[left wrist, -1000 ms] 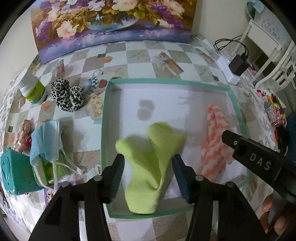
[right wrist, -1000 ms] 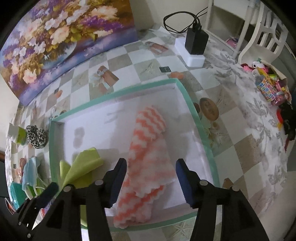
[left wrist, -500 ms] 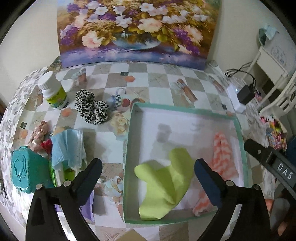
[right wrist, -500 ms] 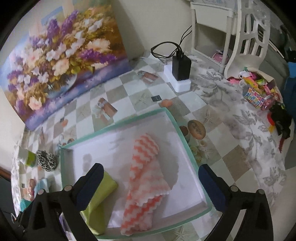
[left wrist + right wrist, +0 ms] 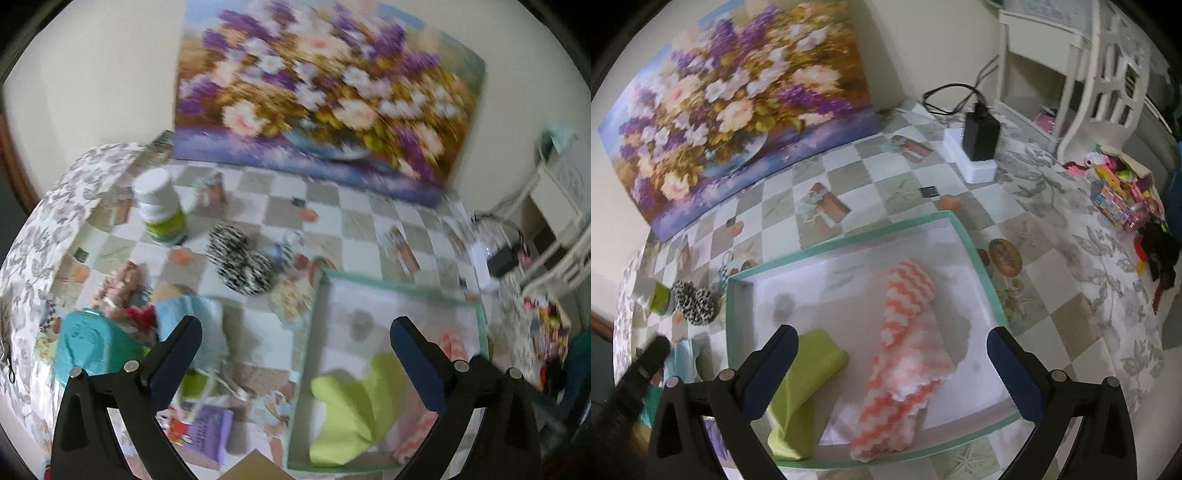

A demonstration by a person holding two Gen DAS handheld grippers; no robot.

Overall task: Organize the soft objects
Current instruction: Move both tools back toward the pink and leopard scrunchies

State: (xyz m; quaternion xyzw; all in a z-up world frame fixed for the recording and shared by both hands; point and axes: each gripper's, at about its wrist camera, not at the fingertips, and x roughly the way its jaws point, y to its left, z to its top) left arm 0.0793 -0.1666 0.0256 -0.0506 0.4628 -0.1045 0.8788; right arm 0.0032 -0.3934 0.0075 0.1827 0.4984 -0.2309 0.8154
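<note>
- Checkered tablecloth (image 5: 827, 229) with little printed pictures covers our table, and a big flower painting (image 5: 731, 107) leans on the wall behind it.
- We've got a shallow box with a teal rim (image 5: 979, 258) sitting on the cloth.
- Inside it, the orange-and-white zigzag towel (image 5: 905, 354) lies rolled up, with the lime green cloth (image 5: 801, 387) folded just beside it on the left.
- Our right gripper (image 5: 892, 365) hangs over the towel, jaws spread wide, nothing in them.
- Our left gripper (image 5: 295, 358) is wide apart too and empty, above the box's left edge.
- Outside the box, still on the table: a leopard-print scrunchie (image 5: 240, 266), a white-capped bottle (image 5: 159, 210), a light blue face mask (image 5: 192, 314) and a teal pouch (image 5: 88, 350).
</note>
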